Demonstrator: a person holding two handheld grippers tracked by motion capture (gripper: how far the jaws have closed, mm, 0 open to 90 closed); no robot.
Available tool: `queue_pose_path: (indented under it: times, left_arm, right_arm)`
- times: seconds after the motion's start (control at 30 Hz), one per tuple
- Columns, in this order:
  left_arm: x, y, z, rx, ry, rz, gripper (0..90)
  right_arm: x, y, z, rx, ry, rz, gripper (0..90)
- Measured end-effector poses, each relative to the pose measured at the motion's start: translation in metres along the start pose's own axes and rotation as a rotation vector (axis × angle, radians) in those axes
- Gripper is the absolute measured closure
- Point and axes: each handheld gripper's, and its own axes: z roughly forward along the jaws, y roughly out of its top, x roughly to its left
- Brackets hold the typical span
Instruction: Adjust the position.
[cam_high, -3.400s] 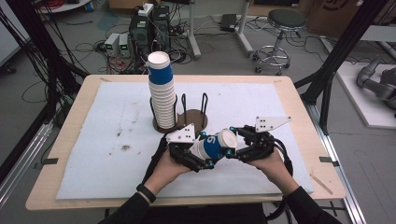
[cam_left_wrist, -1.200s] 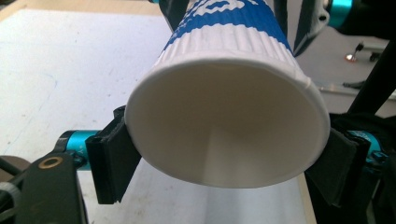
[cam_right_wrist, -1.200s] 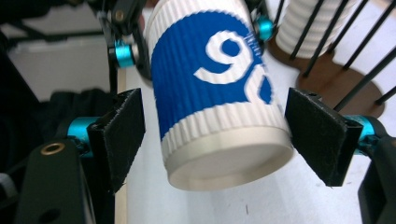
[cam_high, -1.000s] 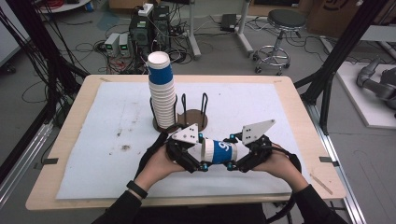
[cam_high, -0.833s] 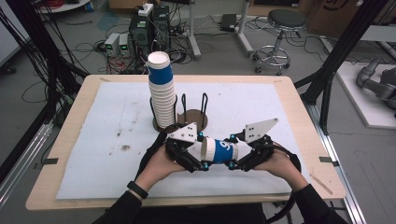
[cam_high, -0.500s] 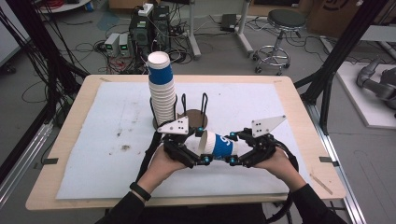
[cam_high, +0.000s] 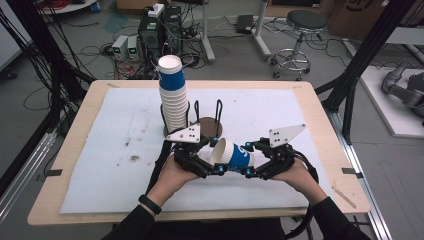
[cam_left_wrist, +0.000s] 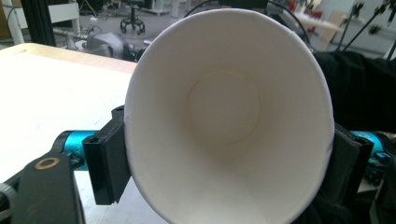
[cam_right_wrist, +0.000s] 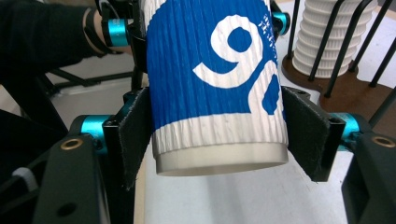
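1. High view: the blue paper cup (cam_high: 235, 154) lies sideways above the table (cam_high: 320, 150), between both grippers, apart from the cup stack (cam_high: 173, 97) in the holder (cam_high: 209, 126).
2. The right gripper (cam_right_wrist: 217, 135) clamps its base; the left gripper (cam_left_wrist: 224, 163), whose jaws have just been closing, seemingly pinches the rim.
3. Separation looks done; placing remains.

A blue-and-white ribbed paper cup (cam_high: 233, 154) lies on its side above the table, white rim pointing toward ten o'clock, base toward four o'clock. Its interior is plain white and empty; white lettering marks the blue sleeve.
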Motion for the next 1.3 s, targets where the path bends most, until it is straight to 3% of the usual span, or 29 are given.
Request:
queue_pose_path:
  times: [0.13, 0.37, 0.5, 0.57, 0.63, 0.7, 0.87, 0.97, 1.07, 1.13, 1.23, 1.3]
  left_arm:
    - [-0.002, 0.005, 0.002, 0.098, 0.023, 0.039, 19.0]
    - [-0.01, 0.014, 0.007, 0.263, 0.057, 0.123, 19.2]
    - [-0.013, 0.016, 0.009, 0.281, 0.063, 0.138, 19.2]
    - [-0.013, 0.016, 0.009, 0.28, 0.063, 0.141, 19.2]
    - [-0.013, 0.017, 0.009, 0.277, 0.065, 0.141, 19.2]
    - [-0.014, 0.017, 0.008, 0.263, 0.071, 0.151, 18.0]
    - [-0.015, 0.017, 0.006, 0.11, 0.076, 0.103, 10.2]
    - [-0.014, 0.016, 0.004, 0.035, 0.064, 0.06, 9.3]
    - [-0.011, 0.014, 0.003, -0.016, 0.045, 0.025, 9.1]
    - [-0.01, 0.013, 0.004, -0.025, 0.04, 0.006, 9.1]
    - [-0.01, 0.012, 0.004, -0.024, 0.046, 0.014, 9.9]
    - [-0.01, 0.012, 0.003, -0.04, 0.028, 0.018, 17.8]
  right_arm:
    - [0.003, 0.003, 0.002, 0.066, -0.053, -0.025, 23.1]
    - [0.009, 0.007, 0.01, 0.185, -0.081, -0.097, 21.8]
    - [0.011, 0.004, 0.023, 0.265, -0.081, -0.117, 21.8]
    - [0.011, 0.001, 0.028, 0.276, -0.075, -0.116, 22.4]
    - [0.01, 0.0, 0.031, 0.285, -0.078, -0.115, 28.8]
    - [0.01, -0.001, 0.03, 0.273, -0.086, -0.126, 29.5]
    - [0.008, 0.0, 0.025, 0.193, -0.074, -0.113, 29.7]
    - [0.004, -0.001, 0.02, 0.115, -0.048, -0.074, 29.8]
    - [0.005, -0.001, 0.018, 0.081, -0.047, -0.053, 29.7]
    - [0.005, -0.001, 0.018, 0.06, -0.041, -0.056, 29.8]
    - [0.006, -0.001, 0.018, 0.043, -0.038, -0.048, 29.7]
    - [0.006, -0.002, 0.019, 0.045, -0.04, -0.053, 29.8]
